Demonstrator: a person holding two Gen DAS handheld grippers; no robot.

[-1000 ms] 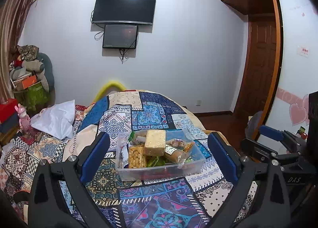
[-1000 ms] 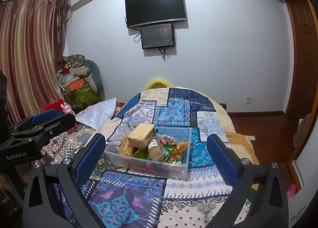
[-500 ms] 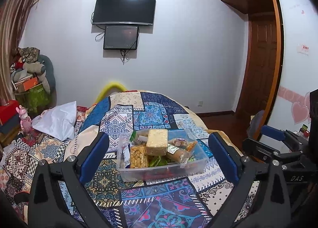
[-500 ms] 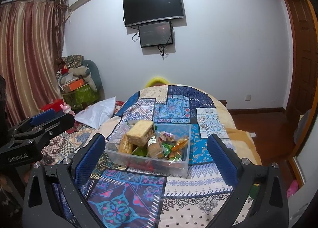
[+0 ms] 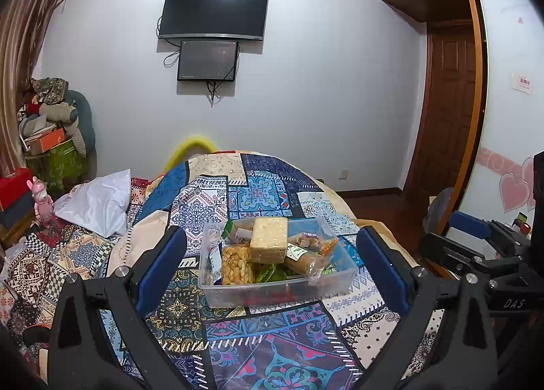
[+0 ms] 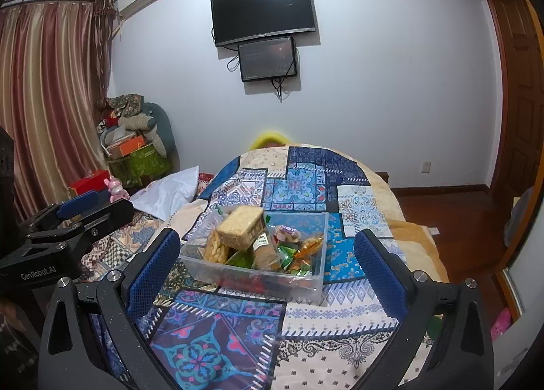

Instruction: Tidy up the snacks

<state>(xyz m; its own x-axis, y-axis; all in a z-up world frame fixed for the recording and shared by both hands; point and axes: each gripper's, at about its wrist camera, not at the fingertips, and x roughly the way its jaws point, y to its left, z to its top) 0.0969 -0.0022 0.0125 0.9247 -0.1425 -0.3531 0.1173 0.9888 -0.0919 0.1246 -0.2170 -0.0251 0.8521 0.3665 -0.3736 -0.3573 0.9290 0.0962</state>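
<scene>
A clear plastic bin [image 5: 278,291] [image 6: 258,279] full of wrapped snacks sits on a bed with a patchwork quilt [image 5: 265,193] [image 6: 306,186]. A pale block-shaped pack [image 5: 269,244] [image 6: 242,226] lies on top of the pile, with a golden puffed bar [image 5: 237,264] to its left and green and orange wrappers [image 6: 292,254] beside it. My left gripper [image 5: 272,264] is open, held back from the bin with nothing between its blue pads. My right gripper [image 6: 267,266] is open too, also short of the bin. Each gripper shows at the edge of the other's view.
A white pillow [image 5: 98,203] lies on the bed's left side. Boxes and bags [image 6: 136,148] are stacked in the far left corner by a striped curtain [image 6: 44,91]. Two screens [image 5: 214,13] hang on the wall. A wooden door [image 5: 448,111] stands at right.
Both views have shifted slightly, with the bin staying centred between the fingers. Both grippers stay open and nothing has been grasped.
</scene>
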